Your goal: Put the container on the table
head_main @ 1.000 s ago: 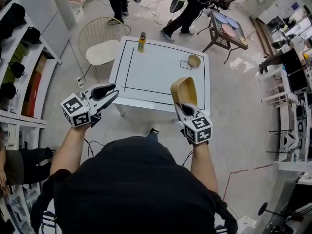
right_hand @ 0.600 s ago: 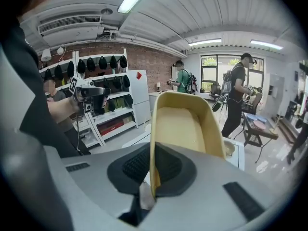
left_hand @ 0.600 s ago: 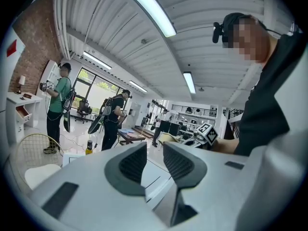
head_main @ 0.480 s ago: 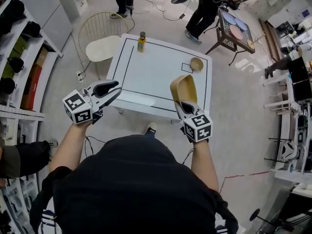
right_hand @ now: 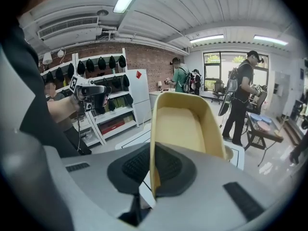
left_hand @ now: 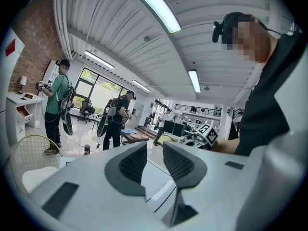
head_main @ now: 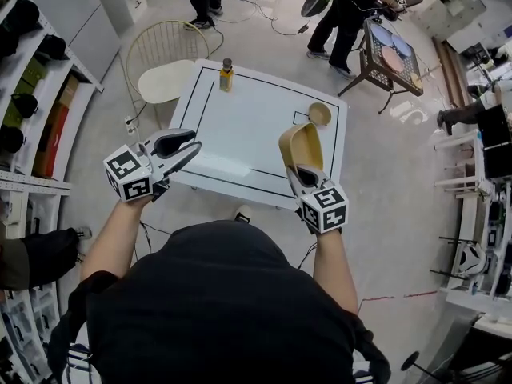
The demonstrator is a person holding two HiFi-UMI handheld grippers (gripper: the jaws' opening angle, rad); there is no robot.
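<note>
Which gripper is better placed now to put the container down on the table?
Right. The right gripper is shut on the tan container, held by the near edge of the white table. The left gripper is open and empty.

- No legible txt, brand or no. anywhere in the views.
- Cubes on left gripper (head_main: 190, 149) & right gripper (head_main: 300, 172) carried b/w square marker patterns only, no letters or digits.
- Bottle (head_main: 227, 75) on table (head_main: 240, 126): any print on it was too small to read.
- Red diamond sign (right_hand: 138, 74) on white cabinet (right_hand: 139, 100), seen in right gripper view, showed no readable txt.
</note>
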